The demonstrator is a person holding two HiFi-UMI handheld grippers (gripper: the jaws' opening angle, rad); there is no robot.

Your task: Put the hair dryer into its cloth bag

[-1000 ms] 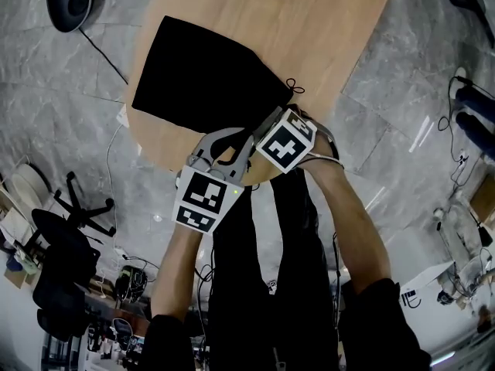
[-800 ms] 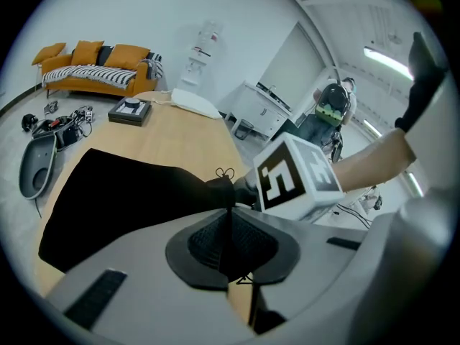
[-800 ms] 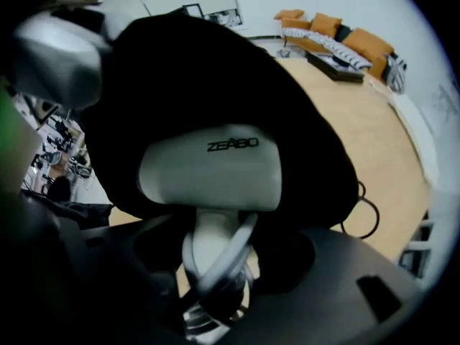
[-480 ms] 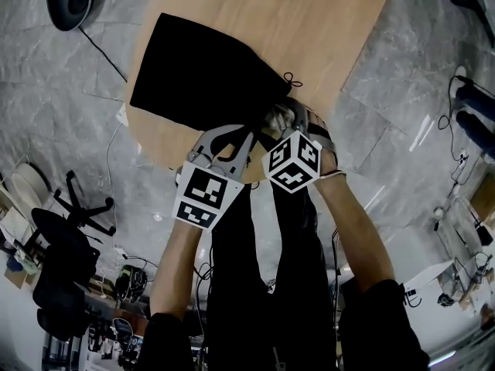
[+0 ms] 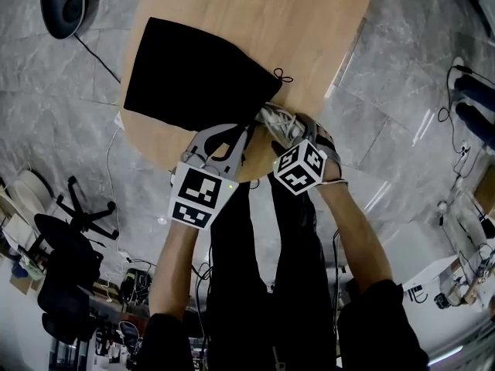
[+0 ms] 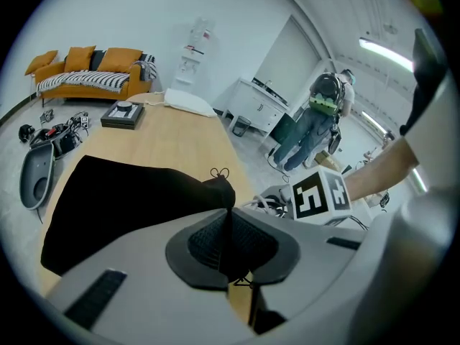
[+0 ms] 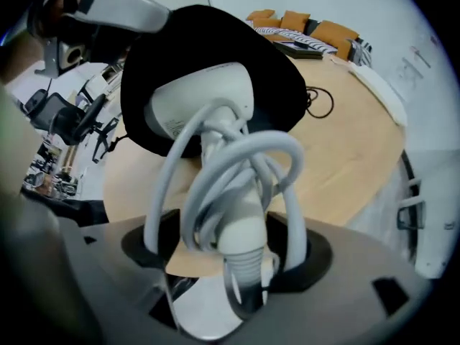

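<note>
Right gripper view: right claw (image 7: pixel 227 254), having just spread wide, is releasing the white plastic hair dryer (image 7: pixel 208 103). Its head is nosing into the black cloth bag (image 7: pixel 277 63), coiled cord (image 7: pixel 291 157) trailing outside over the oval wooden counter (image 7: pixel 352 142). Left claw (image 6: pixel 231 244) is clamping the bag's rim. Pushing in remains.

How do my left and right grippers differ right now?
The left gripper has its jaws shut, while the right gripper has its jaws wide apart. The left gripper pinches the mouth edge of the black cloth bag. The right gripper only straddles the handle and coiled cord of the white hair dryer, without clamping the handle. Both are at the bag's opening, over the light wooden table.
</note>
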